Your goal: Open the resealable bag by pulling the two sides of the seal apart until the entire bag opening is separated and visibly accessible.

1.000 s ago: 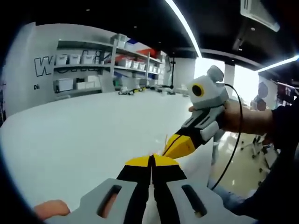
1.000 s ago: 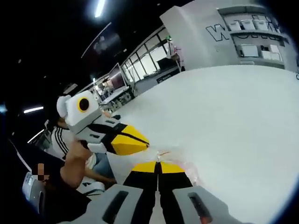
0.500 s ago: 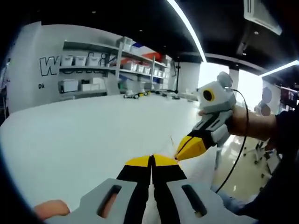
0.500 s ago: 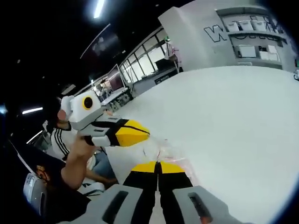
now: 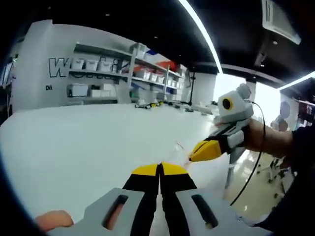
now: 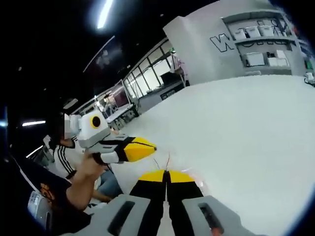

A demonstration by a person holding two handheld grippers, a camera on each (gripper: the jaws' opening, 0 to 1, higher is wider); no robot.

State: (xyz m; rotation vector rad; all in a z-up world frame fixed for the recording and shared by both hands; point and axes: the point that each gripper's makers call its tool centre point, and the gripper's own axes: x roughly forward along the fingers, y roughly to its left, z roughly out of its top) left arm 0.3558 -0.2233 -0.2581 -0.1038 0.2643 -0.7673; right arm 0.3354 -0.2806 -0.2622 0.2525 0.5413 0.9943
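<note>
A clear resealable bag (image 5: pixel 180 149) with a thin reddish seal hangs stretched between my two grippers above the white table (image 5: pixel 83 142). My left gripper (image 5: pixel 160 165) is shut, pinching one side of the bag's mouth at its yellow tips. From the right, my right gripper (image 5: pixel 191 159) holds the other side, also shut. In the right gripper view, the right gripper (image 6: pixel 166 171) is shut on the film of the bag (image 6: pixel 164 161), and the left gripper (image 6: pixel 154 146) sits off to the left, pulling its side away. The bag's body is mostly hidden below the jaws.
The white table (image 6: pixel 246 128) spreads wide ahead. Shelves with storage bins (image 5: pixel 98 73) line the far wall. A hand and forearm (image 5: pixel 263 137) grip the right gripper past the table's edge. A person's arm (image 6: pixel 81 177) shows at the left.
The two grippers have drawn apart: each looks smaller and farther off in the other's view than a second ago. The bag's top has stretched wider between them.
</note>
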